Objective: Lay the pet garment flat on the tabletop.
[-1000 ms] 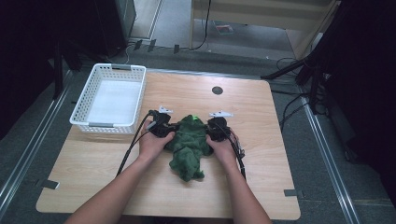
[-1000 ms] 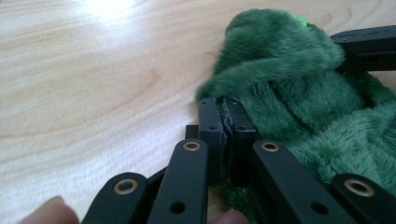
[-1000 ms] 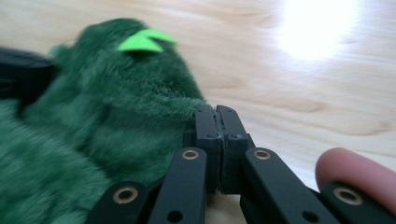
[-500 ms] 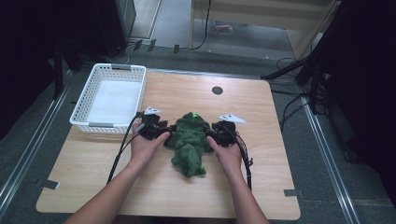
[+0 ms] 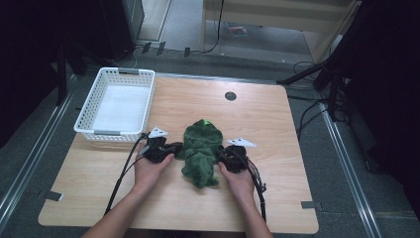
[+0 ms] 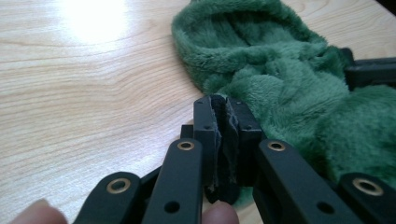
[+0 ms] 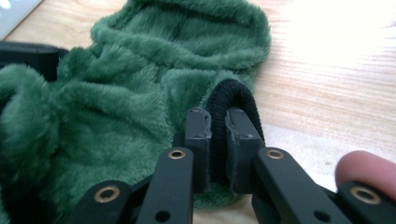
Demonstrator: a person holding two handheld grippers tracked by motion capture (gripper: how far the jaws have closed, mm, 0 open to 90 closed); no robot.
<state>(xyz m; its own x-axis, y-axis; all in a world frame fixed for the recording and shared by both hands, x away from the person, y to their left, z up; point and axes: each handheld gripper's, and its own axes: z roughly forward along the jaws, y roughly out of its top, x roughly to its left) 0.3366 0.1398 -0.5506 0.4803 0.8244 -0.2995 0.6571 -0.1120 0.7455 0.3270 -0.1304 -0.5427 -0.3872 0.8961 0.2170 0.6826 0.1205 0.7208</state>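
A green fleece garment [image 5: 200, 148] with a hood lies crumpled in the middle of the wooden table [image 5: 282, 134]. My left gripper [image 5: 176, 148] is at the garment's left side. Its jaws have just been closing and now stand shut [image 6: 225, 103] on a dark strip of the garment's edge [image 6: 224, 126]. My right gripper [image 5: 222, 156] is at the garment's right side. It has just been closing too and is shut [image 7: 217, 114] on the black ribbed cuff [image 7: 233, 93]. The green fleece [image 6: 280, 70] [image 7: 140, 84] bunches between the two grippers.
A white plastic basket [image 5: 89, 130] stands at the table's left rear, close to my left hand. A small black round hole [image 5: 230, 95] sits in the tabletop behind the garment. Cables trail from both grippers toward the near edge. Bare wood lies to the right.
Both grippers moved outward from the garment's upper part, then came nearer the person and back in against its sides. The garment now looks more bunched and shorter.
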